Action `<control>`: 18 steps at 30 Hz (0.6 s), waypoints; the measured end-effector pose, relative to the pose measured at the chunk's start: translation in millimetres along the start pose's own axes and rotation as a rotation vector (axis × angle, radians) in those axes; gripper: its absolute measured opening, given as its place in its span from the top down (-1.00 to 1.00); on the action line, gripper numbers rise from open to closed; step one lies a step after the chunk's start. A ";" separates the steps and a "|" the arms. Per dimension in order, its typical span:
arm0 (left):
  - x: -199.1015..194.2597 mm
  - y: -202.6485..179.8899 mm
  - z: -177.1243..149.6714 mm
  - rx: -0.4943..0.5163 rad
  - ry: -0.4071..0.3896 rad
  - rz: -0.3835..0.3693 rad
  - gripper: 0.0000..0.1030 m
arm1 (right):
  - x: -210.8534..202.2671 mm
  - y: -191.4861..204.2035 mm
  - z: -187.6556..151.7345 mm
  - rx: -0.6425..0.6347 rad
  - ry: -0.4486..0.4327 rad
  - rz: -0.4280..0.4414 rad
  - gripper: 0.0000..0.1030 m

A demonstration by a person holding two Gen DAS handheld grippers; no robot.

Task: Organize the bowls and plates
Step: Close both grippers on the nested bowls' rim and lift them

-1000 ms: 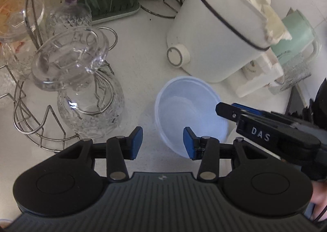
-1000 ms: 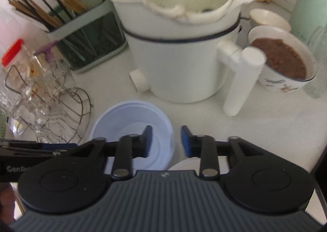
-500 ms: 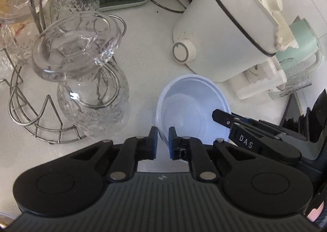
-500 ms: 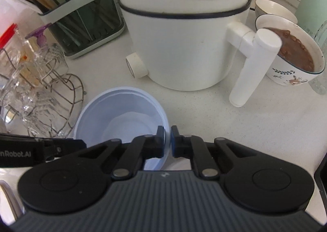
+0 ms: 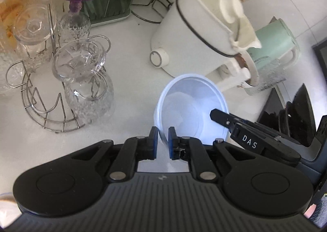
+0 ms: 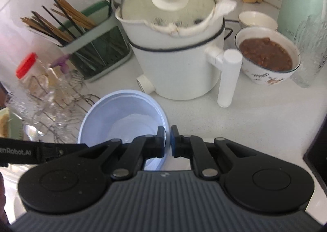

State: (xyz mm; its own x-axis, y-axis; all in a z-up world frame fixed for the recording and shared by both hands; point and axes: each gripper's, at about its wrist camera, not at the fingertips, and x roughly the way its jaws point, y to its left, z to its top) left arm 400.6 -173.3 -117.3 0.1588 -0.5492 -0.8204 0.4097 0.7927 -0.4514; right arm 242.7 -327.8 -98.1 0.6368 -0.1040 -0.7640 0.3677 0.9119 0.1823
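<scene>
A pale blue plastic bowl (image 5: 190,107) is held between both grippers, raised off the white counter and tilted in the left wrist view. My left gripper (image 5: 162,140) is shut on the bowl's near left rim. My right gripper (image 6: 167,140) is shut on the bowl's (image 6: 122,117) right rim; its black fingers also show in the left wrist view (image 5: 235,125). The bowl is empty.
A white electric pot (image 6: 175,56) with a lid stands just behind the bowl. A wire rack of upturned glasses (image 5: 67,80) is at the left. A bowl of brown food (image 6: 265,56), a mint kettle (image 6: 300,1) and a chopstick holder (image 6: 92,48) stand around.
Both grippers closed onto the bowl's rim, left side and right side. The bowl then rose off the counter, and both views pulled back and up.
</scene>
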 end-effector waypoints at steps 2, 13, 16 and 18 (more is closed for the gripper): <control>-10.9 -3.3 -1.5 0.005 -0.003 -0.010 0.76 | -12.9 2.2 -1.7 -0.009 -0.023 -0.004 0.83; -64.7 -20.9 -30.1 0.030 -0.054 -0.003 0.76 | -69.6 9.1 -17.0 -0.001 -0.077 0.035 0.80; -74.8 -19.9 -38.1 0.029 -0.063 -0.002 0.76 | -77.4 13.5 -24.9 -0.006 -0.084 0.043 0.80; -80.2 -17.6 -43.4 0.022 -0.064 -0.005 0.76 | -81.5 15.0 -28.2 0.001 -0.083 0.054 0.80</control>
State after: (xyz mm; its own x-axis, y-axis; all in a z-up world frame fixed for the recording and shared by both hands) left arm 341.7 -131.7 -58.7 0.2141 -0.5694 -0.7937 0.4305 0.7844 -0.4466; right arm 177.2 -294.5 -50.7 0.7100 -0.0875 -0.6988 0.3321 0.9166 0.2227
